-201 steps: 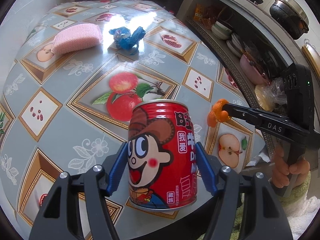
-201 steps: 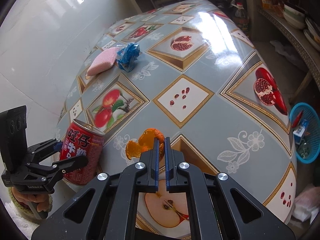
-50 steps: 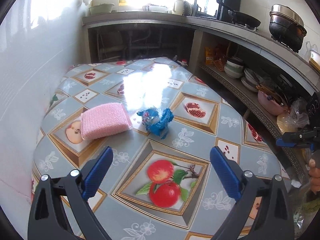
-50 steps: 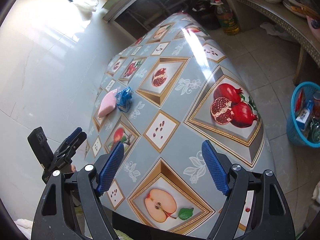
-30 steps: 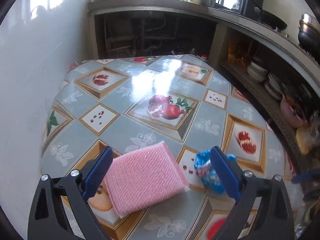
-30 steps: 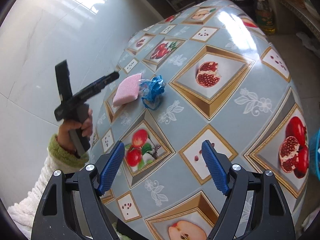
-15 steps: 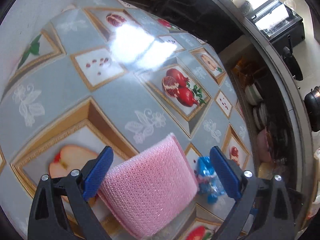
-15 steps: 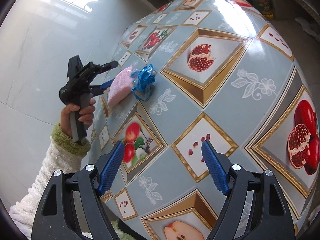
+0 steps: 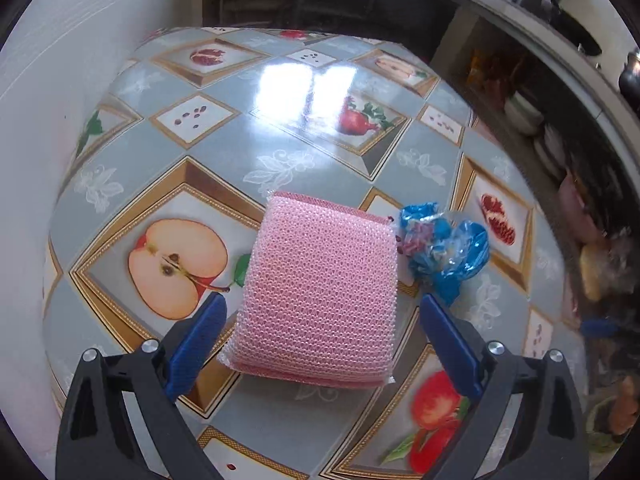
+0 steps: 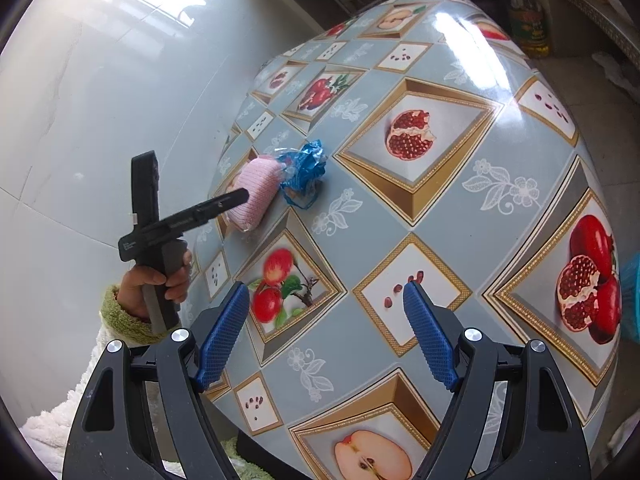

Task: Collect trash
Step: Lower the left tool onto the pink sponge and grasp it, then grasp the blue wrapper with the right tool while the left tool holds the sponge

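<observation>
A pink sponge in clear wrap point(image 9: 320, 296) lies on the fruit-patterned table point(image 9: 256, 168). A crumpled blue plastic wrapper point(image 9: 444, 248) lies right beside it on the right. My left gripper point(image 9: 320, 340) is open, its blue pads on either side of the sponge's near end, just above it. In the right wrist view the sponge point(image 10: 256, 192) and wrapper point(image 10: 304, 172) sit near the table's left edge, with the left gripper point(image 10: 236, 200) over the sponge. My right gripper point(image 10: 326, 332) is open and empty above the table's middle.
A white tiled wall point(image 10: 100, 100) runs along the table's left side. Shelves with bowls and dishes point(image 9: 532, 120) stand to the right. A bottle point(image 10: 528, 20) stands on the floor past the table's far end. A blue basket's edge point(image 10: 632, 280) shows at the right.
My left gripper has come down and squared up over the pink sponge, pads now flanking it. The right gripper has moved slightly closer over the table. Both stay open.
</observation>
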`<state>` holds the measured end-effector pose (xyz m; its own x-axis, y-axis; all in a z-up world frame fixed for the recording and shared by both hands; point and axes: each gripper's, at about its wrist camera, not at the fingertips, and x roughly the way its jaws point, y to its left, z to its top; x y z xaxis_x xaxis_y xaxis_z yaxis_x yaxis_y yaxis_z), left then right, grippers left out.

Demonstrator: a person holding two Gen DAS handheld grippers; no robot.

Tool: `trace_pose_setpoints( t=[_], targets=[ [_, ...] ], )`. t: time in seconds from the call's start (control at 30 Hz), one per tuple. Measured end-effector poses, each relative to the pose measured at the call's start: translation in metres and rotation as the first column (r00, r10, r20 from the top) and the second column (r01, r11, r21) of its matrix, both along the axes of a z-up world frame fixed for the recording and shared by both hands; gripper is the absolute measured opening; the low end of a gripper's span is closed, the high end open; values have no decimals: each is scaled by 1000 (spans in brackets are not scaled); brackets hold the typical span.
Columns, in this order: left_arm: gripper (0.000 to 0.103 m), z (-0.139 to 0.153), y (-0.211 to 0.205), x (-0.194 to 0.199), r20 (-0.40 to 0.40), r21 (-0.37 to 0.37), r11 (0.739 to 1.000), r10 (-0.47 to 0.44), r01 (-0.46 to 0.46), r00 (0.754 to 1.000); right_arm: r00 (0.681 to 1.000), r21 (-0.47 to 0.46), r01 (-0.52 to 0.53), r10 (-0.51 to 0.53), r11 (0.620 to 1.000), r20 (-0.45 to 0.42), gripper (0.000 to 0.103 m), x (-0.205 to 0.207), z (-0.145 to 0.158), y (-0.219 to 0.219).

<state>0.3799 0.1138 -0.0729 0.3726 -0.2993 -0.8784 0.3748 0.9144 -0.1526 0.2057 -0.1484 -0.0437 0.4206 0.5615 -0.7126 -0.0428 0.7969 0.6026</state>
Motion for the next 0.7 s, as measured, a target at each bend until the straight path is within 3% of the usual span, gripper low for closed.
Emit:
trace_pose_setpoints(
  t=[0.1, 0.2, 0.43, 0.6, 0.7],
  targets=[
    [95, -5, -14, -3, 28, 84, 996, -31, 28, 999, 1000, 1, -9, 9, 1000, 17, 76, 4, 7, 3],
    [83, -11, -12, -7, 40, 126, 992, -25, 20, 999, 999, 5, -35, 35, 999, 24, 76, 18, 12, 12],
    [79, -10, 7, -20, 44, 100, 993, 49, -54, 998, 996, 47, -88, 89, 995, -12, 76, 81, 6, 46],
    [79, -8, 21, -47, 57, 66, 993, 96, -100, 994, 989, -144, -130, 138, 981, 53, 76, 115, 4, 81],
    [79, -6, 31, -68, 72, 17, 990, 136, -137, 988, 969, -341, -167, 218, 925, 114, 76, 128, 5, 110]
  ],
)
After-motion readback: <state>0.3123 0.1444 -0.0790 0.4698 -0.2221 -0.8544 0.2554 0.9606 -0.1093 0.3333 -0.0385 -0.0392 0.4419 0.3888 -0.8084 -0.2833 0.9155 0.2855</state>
